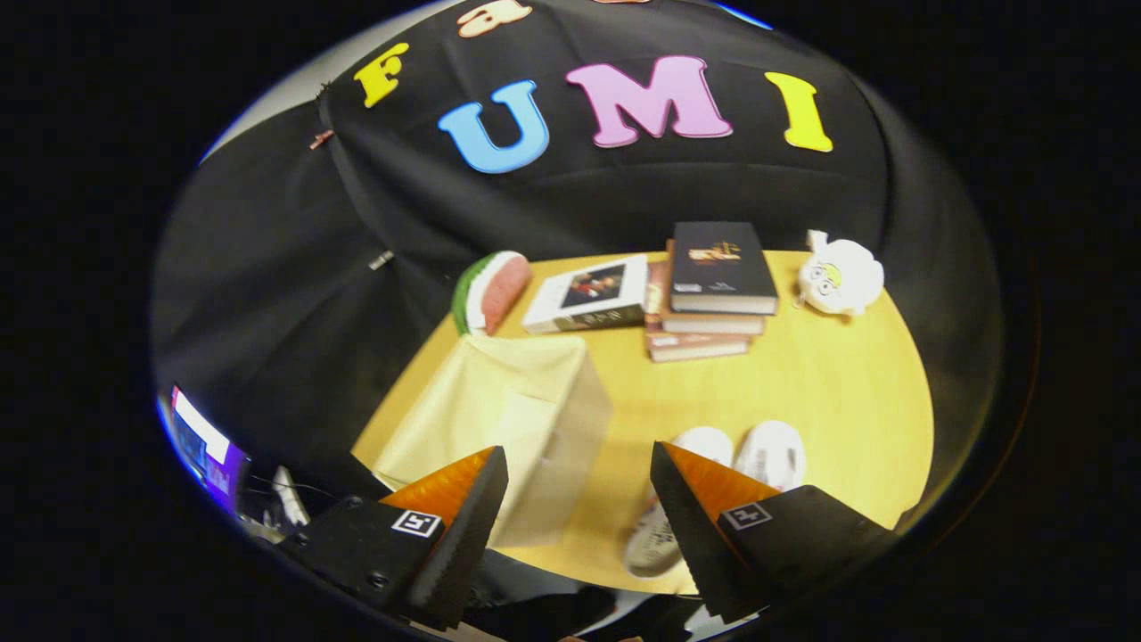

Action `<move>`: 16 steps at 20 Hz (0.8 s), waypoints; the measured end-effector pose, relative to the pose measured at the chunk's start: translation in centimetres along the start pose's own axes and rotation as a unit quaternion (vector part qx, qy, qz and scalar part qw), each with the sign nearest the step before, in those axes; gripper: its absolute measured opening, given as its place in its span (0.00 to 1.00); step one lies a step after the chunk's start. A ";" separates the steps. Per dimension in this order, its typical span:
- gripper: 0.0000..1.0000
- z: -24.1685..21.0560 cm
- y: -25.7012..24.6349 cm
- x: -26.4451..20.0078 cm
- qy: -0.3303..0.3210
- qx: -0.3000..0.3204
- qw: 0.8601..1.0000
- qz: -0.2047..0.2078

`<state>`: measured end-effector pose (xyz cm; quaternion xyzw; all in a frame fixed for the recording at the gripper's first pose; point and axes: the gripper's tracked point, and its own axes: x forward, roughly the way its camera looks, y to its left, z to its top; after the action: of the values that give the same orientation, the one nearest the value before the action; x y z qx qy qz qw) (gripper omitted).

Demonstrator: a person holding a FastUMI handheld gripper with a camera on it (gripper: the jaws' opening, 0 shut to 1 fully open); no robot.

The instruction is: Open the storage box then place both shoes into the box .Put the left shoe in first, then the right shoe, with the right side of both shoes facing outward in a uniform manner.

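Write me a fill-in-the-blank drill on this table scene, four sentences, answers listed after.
1. The tongs hang ____ above the table, gripping nothing.
2. The storage box has its lid ____.
3. The two white shoes lie side by side on the ____.
4. The dark book tops a ____ of books.

Answers: open; closed; table; stack

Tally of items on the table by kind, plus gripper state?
Storage box: 1, lid closed
Shoes: 2, white
Books: 4
Watermelon-slice toy: 1
White plush toy: 1
Total: 9
Gripper: open, holding nothing
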<state>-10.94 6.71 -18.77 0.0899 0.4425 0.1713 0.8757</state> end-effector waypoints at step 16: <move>0.69 -12.1 -9.5 6.5 0.149 -0.068 0.984 -0.067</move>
<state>-15.02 0.45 -33.65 -0.0261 0.5601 0.1529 0.8138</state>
